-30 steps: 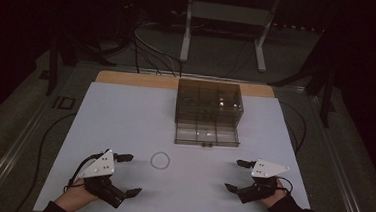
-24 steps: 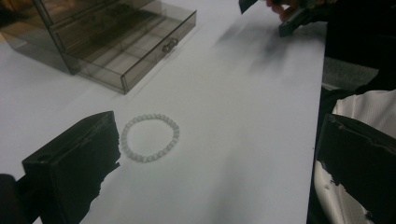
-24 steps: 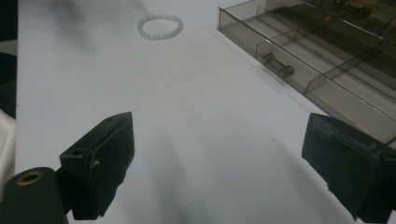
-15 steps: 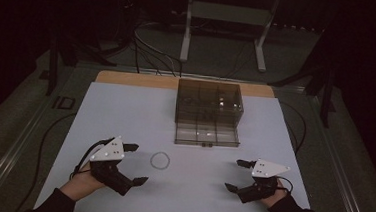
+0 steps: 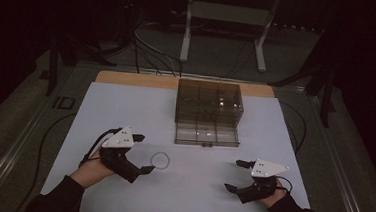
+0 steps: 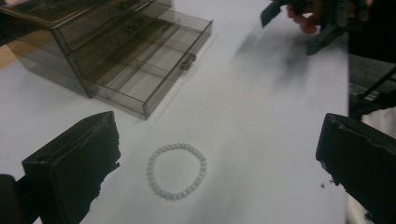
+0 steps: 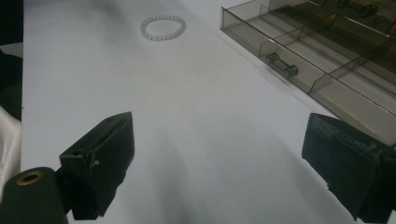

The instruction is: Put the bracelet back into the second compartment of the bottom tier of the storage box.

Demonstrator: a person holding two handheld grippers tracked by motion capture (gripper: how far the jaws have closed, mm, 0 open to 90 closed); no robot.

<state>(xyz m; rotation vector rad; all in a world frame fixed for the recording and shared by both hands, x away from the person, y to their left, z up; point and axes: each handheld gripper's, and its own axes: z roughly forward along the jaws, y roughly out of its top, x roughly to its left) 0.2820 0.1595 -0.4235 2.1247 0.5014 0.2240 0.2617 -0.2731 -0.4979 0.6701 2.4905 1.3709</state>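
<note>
Our left gripper (image 5: pixel 141 153) hovers with its jaws spread wide and nothing between them, just short of the bead bracelet (image 5: pixel 160 159). In the left gripper view the bracelet (image 6: pixel 176 171) lies flat on the white table (image 6: pixel 261 140), between the two jaw tips and a little ahead of them, touching neither. Our right gripper (image 5: pixel 235 175) sits near the table's front right, jaws likewise apart and empty, well away from the bracelet (image 7: pixel 163 27).

We judge that we are on the approach to pick up the bracelet, probably to put it in the clear drawer box (image 5: pixel 208 110), whose bottom drawer (image 5: pixel 206 136) is pulled out. The next move calls for lowering the left jaws until they straddle one side of the ring, then closing on the beads; a thin, loose ring lying flat may slide rather than lift, so the tips need to reach the tabletop.

The room around the table is dark. The box is smoky, so its upper drawers are hard to read; a small dumbbell-shaped piece (image 7: pixel 282 65) lies in one compartment of the open drawer, and what it is we cannot tell.
</note>
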